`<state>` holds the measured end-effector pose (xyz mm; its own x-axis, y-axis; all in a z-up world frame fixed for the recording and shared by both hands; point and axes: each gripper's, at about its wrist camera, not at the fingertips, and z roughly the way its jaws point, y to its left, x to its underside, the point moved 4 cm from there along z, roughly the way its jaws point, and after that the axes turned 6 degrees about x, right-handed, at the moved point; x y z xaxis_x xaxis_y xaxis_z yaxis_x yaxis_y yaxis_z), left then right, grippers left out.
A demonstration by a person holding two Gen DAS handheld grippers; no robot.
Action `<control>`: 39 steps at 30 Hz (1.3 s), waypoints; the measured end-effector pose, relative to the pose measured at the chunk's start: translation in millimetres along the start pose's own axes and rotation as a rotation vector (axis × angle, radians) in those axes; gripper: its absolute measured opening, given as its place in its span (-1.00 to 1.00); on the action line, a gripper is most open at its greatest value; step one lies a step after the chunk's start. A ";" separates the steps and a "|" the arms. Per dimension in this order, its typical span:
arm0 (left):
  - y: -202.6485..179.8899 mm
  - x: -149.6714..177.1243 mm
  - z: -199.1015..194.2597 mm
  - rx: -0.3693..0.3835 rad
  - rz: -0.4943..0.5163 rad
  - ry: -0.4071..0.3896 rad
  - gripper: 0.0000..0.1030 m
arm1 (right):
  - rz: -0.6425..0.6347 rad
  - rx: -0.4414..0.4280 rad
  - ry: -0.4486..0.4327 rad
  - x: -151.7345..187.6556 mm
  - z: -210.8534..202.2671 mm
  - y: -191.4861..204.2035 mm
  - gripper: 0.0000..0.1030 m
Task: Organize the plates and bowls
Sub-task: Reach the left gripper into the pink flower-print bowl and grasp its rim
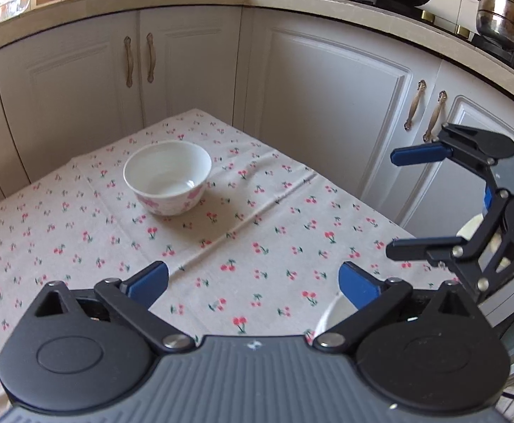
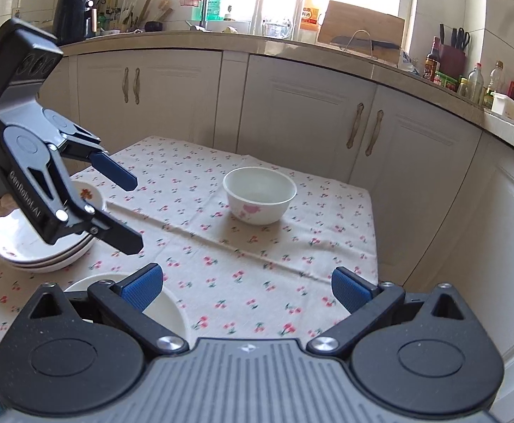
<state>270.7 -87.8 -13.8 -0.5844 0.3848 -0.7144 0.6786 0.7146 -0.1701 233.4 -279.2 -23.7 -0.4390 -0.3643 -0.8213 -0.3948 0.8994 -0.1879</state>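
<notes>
Nearest, left gripper [image 1: 253, 282] spread wide over the tablecloth [image 1: 221, 246], nothing between. Right gripper [image 2: 246, 283] likewise spread and empty. At left, stacked plates [image 2: 42, 253] beside a second bowl [image 2: 172, 313]. Farther, white bowl [image 2: 259, 194] standing upright alone on the cloth.

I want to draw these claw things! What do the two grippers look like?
The left gripper and right gripper match: black jointed arms, round black pivot discs, silver bolts, a ribbed grey body and blue ridged pads on the fingers. White lettering runs along the left one's side. A dark cable trails by the right one.
</notes>
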 end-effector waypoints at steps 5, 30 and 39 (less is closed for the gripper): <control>7.0 -11.3 11.8 0.009 0.032 0.000 0.98 | -0.016 0.007 -0.001 -13.0 24.0 -16.7 1.00; 90.3 -59.4 87.2 -0.071 -0.073 0.027 0.98 | -0.104 -0.151 0.049 -37.7 150.8 -28.8 1.00; 116.0 -71.5 119.9 -0.083 -0.097 0.042 0.92 | -0.111 -0.208 0.045 -42.6 193.0 -21.2 0.97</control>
<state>444.5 -102.5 -63.8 -0.6644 0.3345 -0.6683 0.5799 0.7948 -0.1787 416.2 -236.1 -88.6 -0.4172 -0.4724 -0.7764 -0.5983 0.7858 -0.1566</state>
